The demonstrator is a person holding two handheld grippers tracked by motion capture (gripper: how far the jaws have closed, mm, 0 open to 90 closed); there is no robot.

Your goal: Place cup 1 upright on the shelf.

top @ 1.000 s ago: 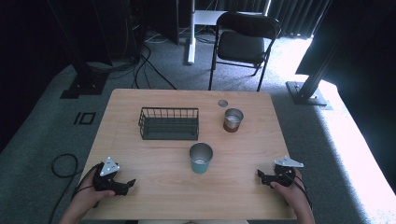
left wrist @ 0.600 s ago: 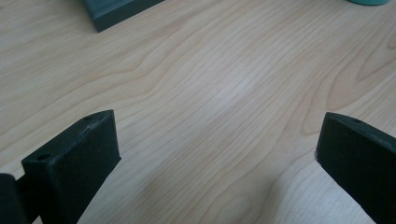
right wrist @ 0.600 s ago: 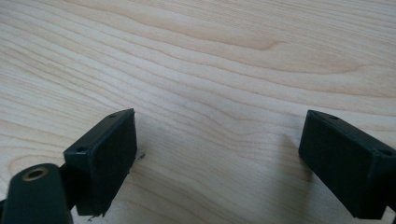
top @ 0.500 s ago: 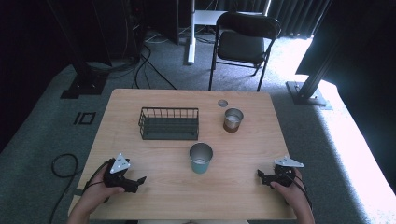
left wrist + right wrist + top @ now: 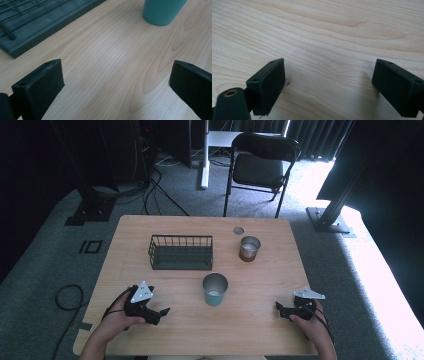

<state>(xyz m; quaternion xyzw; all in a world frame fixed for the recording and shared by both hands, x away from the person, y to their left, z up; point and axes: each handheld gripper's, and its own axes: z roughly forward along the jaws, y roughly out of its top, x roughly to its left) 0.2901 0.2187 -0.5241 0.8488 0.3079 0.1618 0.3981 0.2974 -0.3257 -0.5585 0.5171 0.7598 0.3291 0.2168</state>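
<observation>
Both grippers' fingers gape, holding nothing; left gripper (image 5: 162, 312) (teal cup (image 5: 163, 11) just beyond its fingers (image 5: 40, 85)) could topple it if it comes in off-centre.

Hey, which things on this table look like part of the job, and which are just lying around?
Part of the job:
- teal cup, nearest the left gripper, whose open jaws face it
- right gripper, open

Lying about:
- wire basket
- brown-based metal cup
- small round lid
- chair

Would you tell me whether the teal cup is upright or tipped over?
Upright: the teal cup stands on its base on the table, its open mouth facing up in the high view.
</observation>
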